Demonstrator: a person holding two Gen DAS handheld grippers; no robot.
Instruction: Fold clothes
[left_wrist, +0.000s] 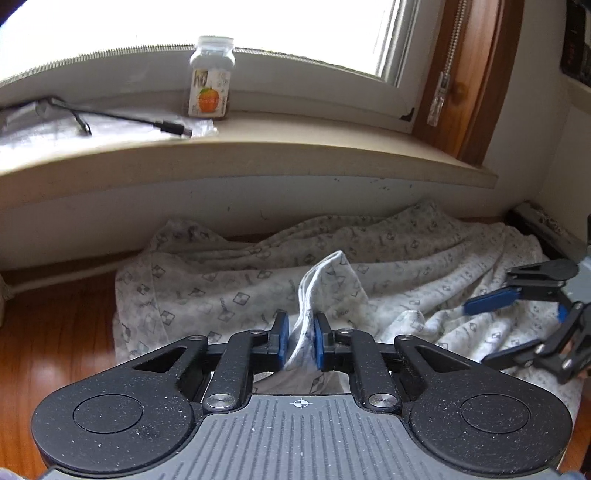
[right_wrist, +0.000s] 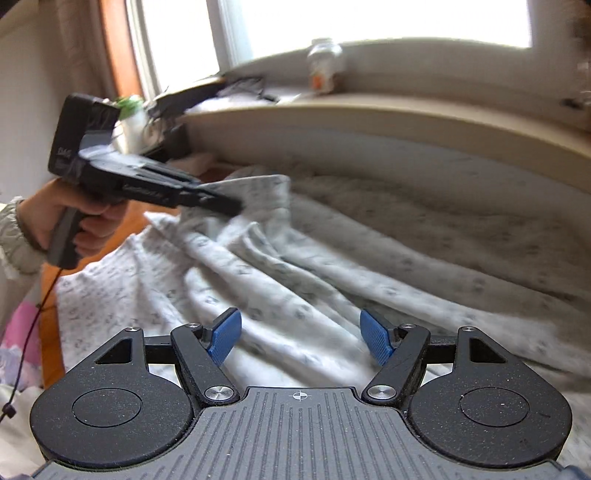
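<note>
A white garment printed with small grey squares lies crumpled on the wooden floor below a window sill. My left gripper is shut on a raised fold of this cloth, which stands up between its blue pads. Seen from the right wrist view, that left gripper pinches the garment and lifts a peak of it, held by a hand. My right gripper stands open above the spread cloth, nothing between its fingers. It also shows at the right edge of the left wrist view, the right gripper open over the cloth.
A beige window sill runs across above the cloth, carrying a jar with an orange label and a black cable. Bare wooden floor lies to the left. A wooden window frame stands at the right. Pink fabric lies low left.
</note>
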